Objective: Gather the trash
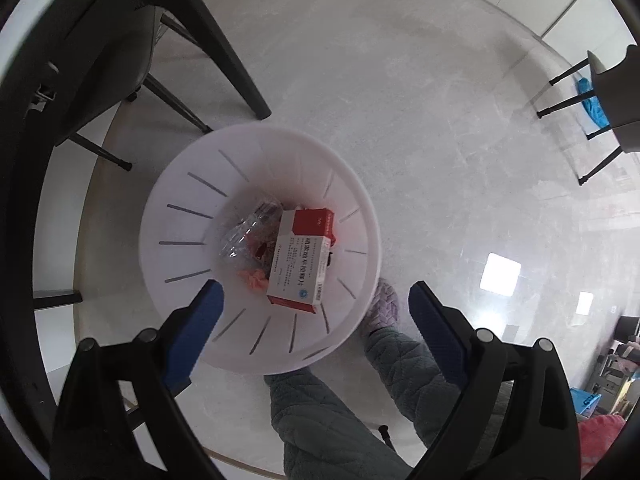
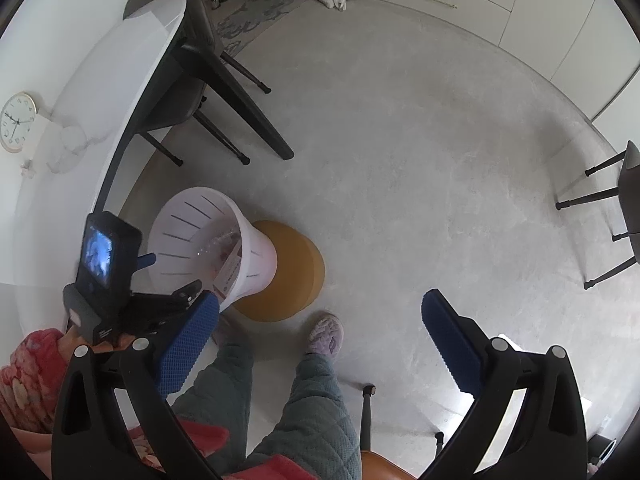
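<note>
A white slotted trash bin (image 1: 180, 216) stands on the floor below my left gripper (image 1: 316, 316), which is open and empty above its near rim. Inside lie a red-and-white medicine box (image 1: 300, 260), crumpled clear plastic (image 1: 248, 232) and small orange scraps (image 1: 254, 280). In the right wrist view the bin (image 2: 180, 232) sits on a round tan mat (image 2: 296, 268) beside the white table (image 2: 80, 112). My right gripper (image 2: 320, 328) is open and empty, held high over the floor to the right of the bin. The left gripper's body and camera (image 2: 108, 272) hang over the bin's near left rim.
Dark chair legs (image 2: 240, 92) and table legs stand behind the bin. Another chair (image 2: 624, 216) is at the far right. The person's legs and purple slippers (image 2: 326, 334) are just in front of the bin. A clock (image 2: 16, 122) lies on the table.
</note>
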A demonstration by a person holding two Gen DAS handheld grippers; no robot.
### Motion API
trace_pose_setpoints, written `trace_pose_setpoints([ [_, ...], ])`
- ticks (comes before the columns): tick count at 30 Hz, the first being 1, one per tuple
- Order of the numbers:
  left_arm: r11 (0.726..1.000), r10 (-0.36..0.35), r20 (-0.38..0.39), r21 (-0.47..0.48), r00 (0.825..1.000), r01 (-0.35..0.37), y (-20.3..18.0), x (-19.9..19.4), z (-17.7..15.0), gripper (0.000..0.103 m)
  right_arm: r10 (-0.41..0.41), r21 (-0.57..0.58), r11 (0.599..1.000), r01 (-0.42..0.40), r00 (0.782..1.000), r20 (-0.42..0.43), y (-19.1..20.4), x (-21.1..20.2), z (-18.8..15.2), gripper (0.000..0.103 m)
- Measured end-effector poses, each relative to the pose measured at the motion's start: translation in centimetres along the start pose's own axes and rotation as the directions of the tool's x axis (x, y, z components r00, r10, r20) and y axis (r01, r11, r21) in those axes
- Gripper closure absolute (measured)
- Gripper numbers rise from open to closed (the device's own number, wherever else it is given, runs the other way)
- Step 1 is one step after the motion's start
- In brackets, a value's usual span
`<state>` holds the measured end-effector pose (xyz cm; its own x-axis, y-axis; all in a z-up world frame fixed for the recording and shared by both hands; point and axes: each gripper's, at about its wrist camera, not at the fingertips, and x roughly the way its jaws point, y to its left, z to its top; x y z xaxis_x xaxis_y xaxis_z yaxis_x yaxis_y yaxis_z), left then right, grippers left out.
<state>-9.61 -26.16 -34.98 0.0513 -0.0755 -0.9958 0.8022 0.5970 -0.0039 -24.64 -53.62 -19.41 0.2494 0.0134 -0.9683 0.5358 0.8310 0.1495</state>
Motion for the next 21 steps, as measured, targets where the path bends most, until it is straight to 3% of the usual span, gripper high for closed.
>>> trace_pose_setpoints([
  [5,1.000,-0.026,0.133,-0.009,0.991,0.027,-1.4,-8.9,0.3,0.009,-0.016,-0.021,1.000,0.017,0.999,0.045,0.8,-1.8,1.9,0.002],
  [10,0.995,0.018,0.267,-0.097,0.964,0.008,1.4,-18.4,-0.1,0.008,0.035,-0.092,0.995,-0.026,0.995,0.096,4.9,-3.1,4.5,0.002],
  [15,0.974,0.137,0.343,-0.217,0.929,-0.064,6.9,-25.4,-2.0,0.008,0.120,-0.255,0.964,-0.080,0.982,0.144,13.5,-4.4,7.0,0.003],
  [21,0.910,0.271,0.338,-0.395,0.901,-0.126,14.2,-29.5,-5.9,0.008,0.190,-0.380,0.918,-0.118,0.969,0.159,23.6,-5.2,8.0,0.003],
])
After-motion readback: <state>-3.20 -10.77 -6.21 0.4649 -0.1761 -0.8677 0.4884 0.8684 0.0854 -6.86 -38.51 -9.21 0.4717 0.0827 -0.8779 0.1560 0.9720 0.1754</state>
